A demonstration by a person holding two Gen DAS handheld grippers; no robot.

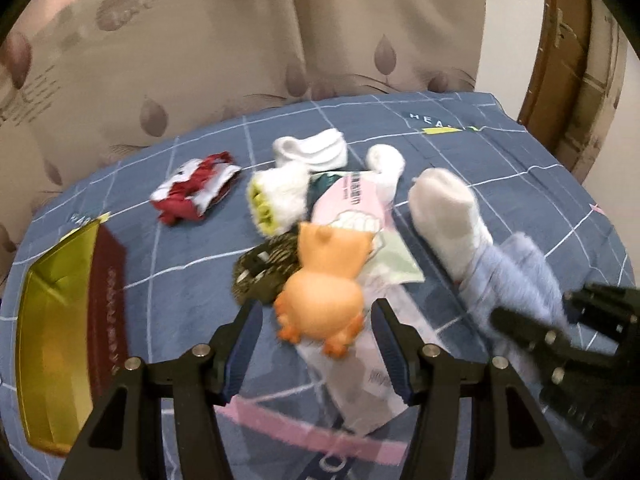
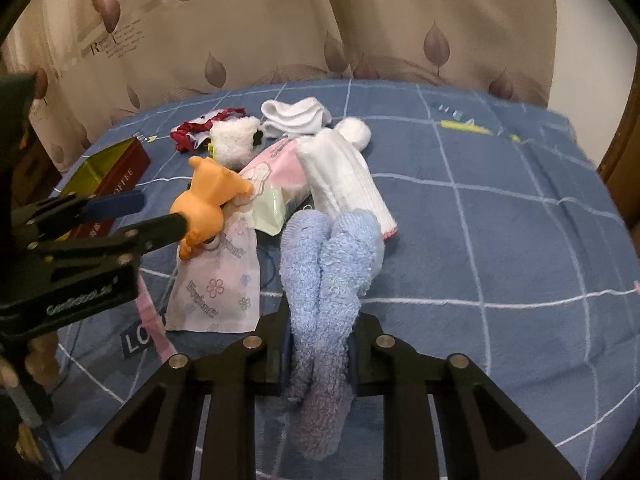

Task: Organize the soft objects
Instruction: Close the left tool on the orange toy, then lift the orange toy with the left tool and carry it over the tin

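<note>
My right gripper (image 2: 320, 356) is shut on a fluffy light-blue sock (image 2: 332, 264), whose free end droops onto the bed. The left wrist view shows this gripper (image 1: 516, 328) at the right, with the sock (image 1: 524, 268) in its jaws. My left gripper (image 1: 316, 344) stands open over an orange rubber toy animal (image 1: 320, 292), which sits between and just past its fingertips; a gap shows on both sides. The right wrist view has this toy (image 2: 208, 200) by the left gripper's lower finger (image 2: 160, 224). It rests on tissue packs (image 2: 216, 280).
On the blue checked bedspread (image 2: 500, 220) lie a long white sock (image 2: 344, 176), a folded white sock (image 2: 296, 118), a fluffy white item (image 2: 234, 142), a red-and-white cloth (image 1: 196, 188) and a dark patterned piece (image 1: 264, 272). A red box with gold lining (image 1: 60, 340) sits left. Curtains hang behind.
</note>
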